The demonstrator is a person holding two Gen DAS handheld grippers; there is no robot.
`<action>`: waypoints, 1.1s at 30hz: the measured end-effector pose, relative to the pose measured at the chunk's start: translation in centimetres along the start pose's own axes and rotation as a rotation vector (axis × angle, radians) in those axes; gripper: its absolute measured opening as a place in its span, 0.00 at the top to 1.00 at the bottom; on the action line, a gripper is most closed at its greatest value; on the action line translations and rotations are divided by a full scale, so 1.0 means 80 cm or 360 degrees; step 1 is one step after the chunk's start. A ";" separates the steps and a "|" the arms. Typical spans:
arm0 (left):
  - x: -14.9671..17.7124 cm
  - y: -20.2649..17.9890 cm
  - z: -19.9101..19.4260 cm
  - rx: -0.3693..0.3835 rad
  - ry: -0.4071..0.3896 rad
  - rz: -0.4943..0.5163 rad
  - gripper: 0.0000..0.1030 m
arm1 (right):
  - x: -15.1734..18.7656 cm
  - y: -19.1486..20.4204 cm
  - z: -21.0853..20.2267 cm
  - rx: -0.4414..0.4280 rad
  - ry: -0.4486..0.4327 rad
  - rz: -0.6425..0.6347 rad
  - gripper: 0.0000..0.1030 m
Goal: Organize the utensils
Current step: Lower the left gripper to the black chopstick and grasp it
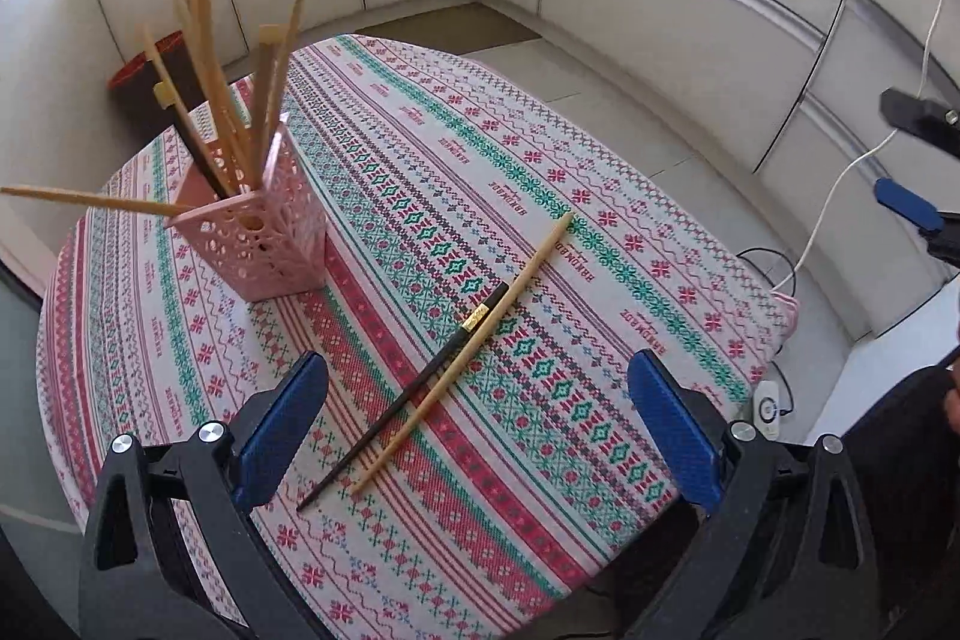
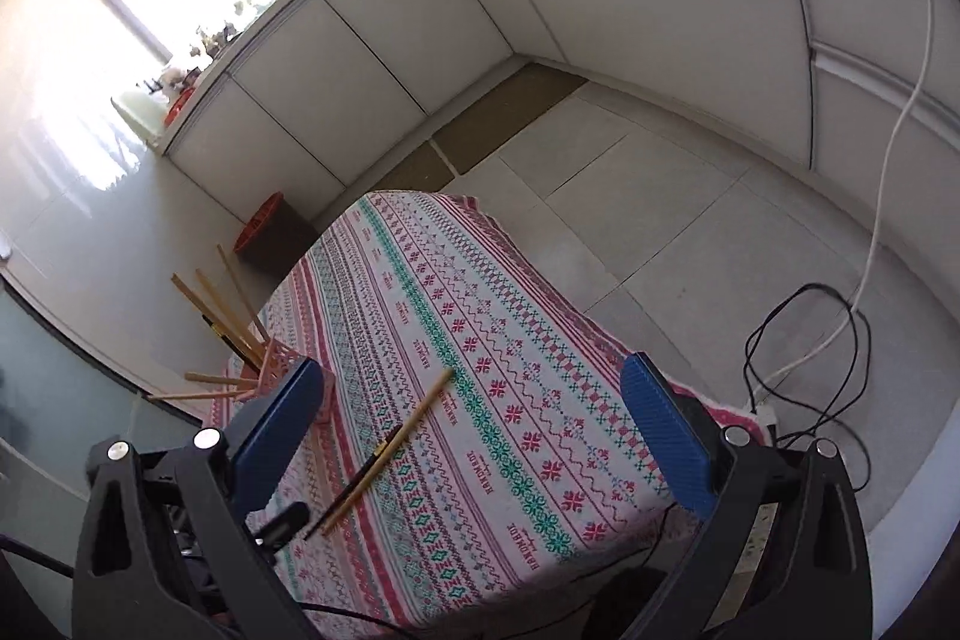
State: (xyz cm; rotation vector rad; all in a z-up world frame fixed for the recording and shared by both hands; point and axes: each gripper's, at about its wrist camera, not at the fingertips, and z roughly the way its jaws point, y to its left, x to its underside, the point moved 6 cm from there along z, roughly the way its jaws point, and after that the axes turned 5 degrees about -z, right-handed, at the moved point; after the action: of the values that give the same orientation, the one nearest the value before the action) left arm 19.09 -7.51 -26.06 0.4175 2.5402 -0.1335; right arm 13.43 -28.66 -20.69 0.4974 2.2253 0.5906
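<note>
Hovering both claws — left claw (image 1: 477,436), right claw (image 2: 474,436) — spread wide, empty, over my patterned table (image 1: 600,280); white cabinets (image 2: 372,34) behind.

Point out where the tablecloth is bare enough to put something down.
Bare cloth runs from the loose chopsticks to the table's far edge, and along the right edge. It is crowded at the left, around the pink holder, whose sticks lean outward, and at mid-table where the two chopsticks lie.
</note>
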 end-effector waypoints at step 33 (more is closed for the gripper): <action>-0.033 -0.018 0.159 -0.0147 0.0674 0.0670 0.52 | 0.000 -0.046 0.032 -0.0107 0.0170 0.0307 0.06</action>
State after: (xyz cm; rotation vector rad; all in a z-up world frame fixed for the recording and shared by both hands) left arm 27.24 -11.87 -35.26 1.0208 2.7773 0.2550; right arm 14.80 -31.02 -24.30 0.6648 2.2642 0.8063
